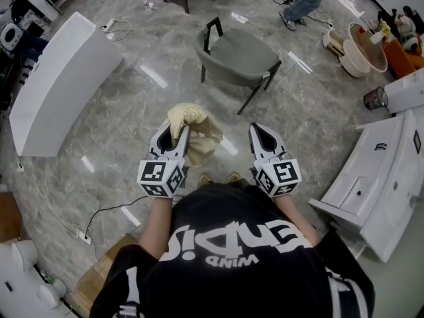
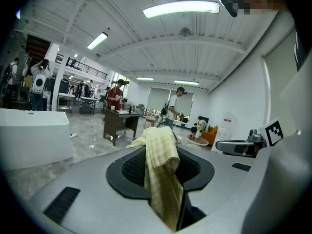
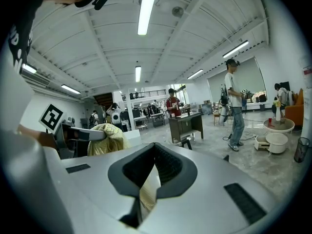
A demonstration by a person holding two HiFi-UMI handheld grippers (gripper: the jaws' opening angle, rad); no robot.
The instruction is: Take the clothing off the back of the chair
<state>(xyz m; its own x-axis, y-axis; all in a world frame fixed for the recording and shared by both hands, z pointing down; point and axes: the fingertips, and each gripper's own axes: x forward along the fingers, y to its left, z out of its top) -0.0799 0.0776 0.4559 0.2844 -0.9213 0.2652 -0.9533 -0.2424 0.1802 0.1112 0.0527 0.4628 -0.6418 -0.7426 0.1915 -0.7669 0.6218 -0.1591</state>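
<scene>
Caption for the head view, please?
Left gripper holds a cream garment above the floor, grey chair ahead, right gripper alongside.

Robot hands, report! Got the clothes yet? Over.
Left gripper shut on yellow clothing. Right gripper shut, beside it. Chair back bare. Nothing in the way.

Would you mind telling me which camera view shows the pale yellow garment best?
The left gripper view: the garment hangs centre frame, pinched in the left claw, its weave clear. The head view shows it as a bunch at that claw; the right gripper view, a lump at left.
</scene>
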